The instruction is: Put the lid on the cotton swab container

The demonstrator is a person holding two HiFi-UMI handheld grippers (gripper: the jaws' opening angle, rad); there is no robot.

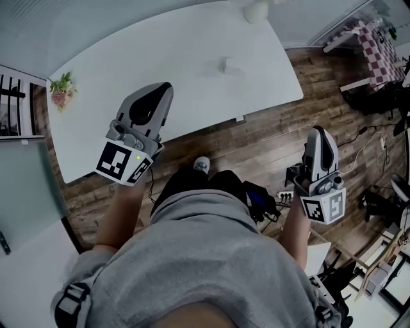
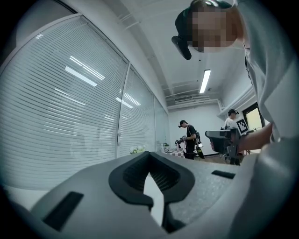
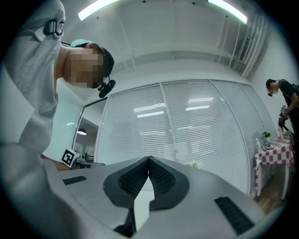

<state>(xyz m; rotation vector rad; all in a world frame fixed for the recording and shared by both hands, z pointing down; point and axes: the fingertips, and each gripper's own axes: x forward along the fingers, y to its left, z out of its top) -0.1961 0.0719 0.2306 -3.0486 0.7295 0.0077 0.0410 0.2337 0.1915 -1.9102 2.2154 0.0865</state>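
A small pale container (image 1: pixel 225 64) stands on the white table (image 1: pixel 128 77), toward its far side; it is too small to tell whether a lid is on it. A white rounded object (image 1: pixel 256 11) sits at the table's far edge. My left gripper (image 1: pixel 163 88) hovers over the table's near part, shut and empty, well short of the container. In the left gripper view the left gripper (image 2: pixel 149 154) points level across the room. My right gripper (image 1: pixel 317 131) is off the table, above the wooden floor, shut and empty. In its own view the right gripper (image 3: pixel 149 159) points at the window blinds.
A small flower pot (image 1: pixel 62 90) stands at the table's left corner. A power strip (image 1: pixel 284 194) and cables lie on the floor by the person's feet. A table with a checked cloth (image 1: pixel 378 45) stands at the far right. Two people (image 2: pixel 189 137) stand across the room.
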